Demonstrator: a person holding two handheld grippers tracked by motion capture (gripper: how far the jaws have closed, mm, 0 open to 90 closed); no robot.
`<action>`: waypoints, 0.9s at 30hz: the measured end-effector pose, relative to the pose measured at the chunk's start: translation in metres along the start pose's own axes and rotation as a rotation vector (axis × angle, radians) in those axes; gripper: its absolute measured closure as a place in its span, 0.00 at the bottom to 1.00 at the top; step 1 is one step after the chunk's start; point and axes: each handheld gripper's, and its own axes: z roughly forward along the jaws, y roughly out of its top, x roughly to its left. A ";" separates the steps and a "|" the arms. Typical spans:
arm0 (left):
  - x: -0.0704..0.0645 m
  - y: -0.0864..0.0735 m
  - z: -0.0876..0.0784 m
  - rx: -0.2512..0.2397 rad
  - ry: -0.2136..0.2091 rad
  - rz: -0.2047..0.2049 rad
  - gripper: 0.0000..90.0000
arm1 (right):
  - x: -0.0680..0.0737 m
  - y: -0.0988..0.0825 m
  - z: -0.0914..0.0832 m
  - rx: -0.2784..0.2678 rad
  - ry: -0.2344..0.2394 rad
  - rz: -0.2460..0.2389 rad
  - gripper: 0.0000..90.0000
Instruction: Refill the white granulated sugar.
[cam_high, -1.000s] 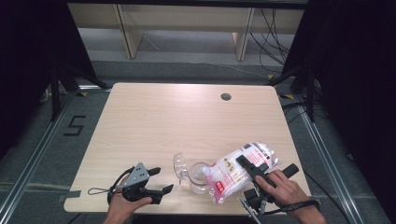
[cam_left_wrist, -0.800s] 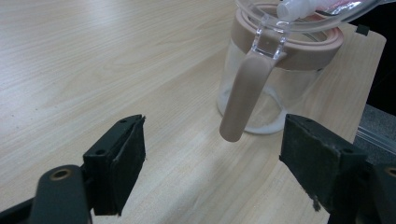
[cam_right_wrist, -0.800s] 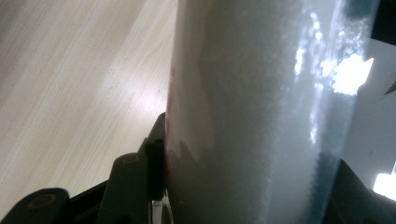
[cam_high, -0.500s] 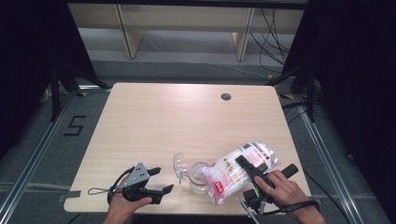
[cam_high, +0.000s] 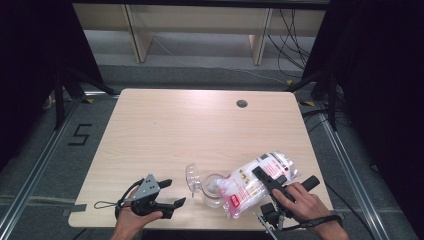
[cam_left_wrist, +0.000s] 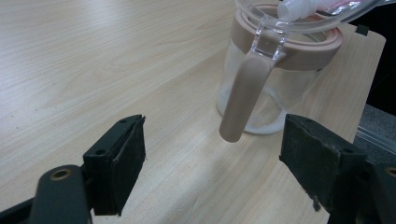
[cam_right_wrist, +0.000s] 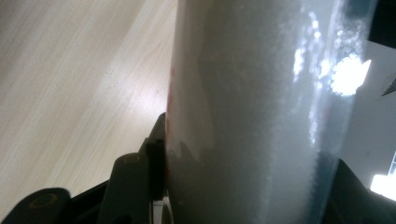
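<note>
clear plastic bag (cam_high: 252, 185) of white grains lies tilted over the near right part of the table (cam_high: 200, 130), its lower end at the mouth of the jar (cam_high: 212, 189). right gripper (cam_high: 270, 182) pinches the bag across its middle, one jaw on each side; in the right gripper view the bag (cam_right_wrist: 261, 107) rises between the two jaws, and the left jaw presses against its side. the hand (cam_high: 302, 205) behind it comes in from the bottom edge. the jar is glass with a pink rim, and its clear lid (cam_high: 192, 176) stands swung open to the left. in the left gripper view the jar (cam_left_wrist: 268, 79) stands upright just ahead, a pink strap (cam_left_wrist: 243, 93) hangs down its front from the rim, and a little white shows at its bottom. left gripper (cam_high: 167, 192) rests near the table's front edge, left of the jar and apart from it, its jaws spread wide with bare wood between them.
</note>
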 end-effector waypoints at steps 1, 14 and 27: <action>0.000 0.000 0.000 0.000 0.000 0.000 0.24 | 0.000 0.000 0.000 -0.005 -0.003 0.001 0.59; 0.000 0.000 0.000 0.001 -0.001 -0.002 0.24 | -0.001 -0.001 -0.001 0.003 -0.006 0.001 0.60; 0.000 0.000 0.000 -0.001 0.000 -0.001 0.24 | -0.001 -0.002 -0.001 0.001 -0.011 -0.007 0.60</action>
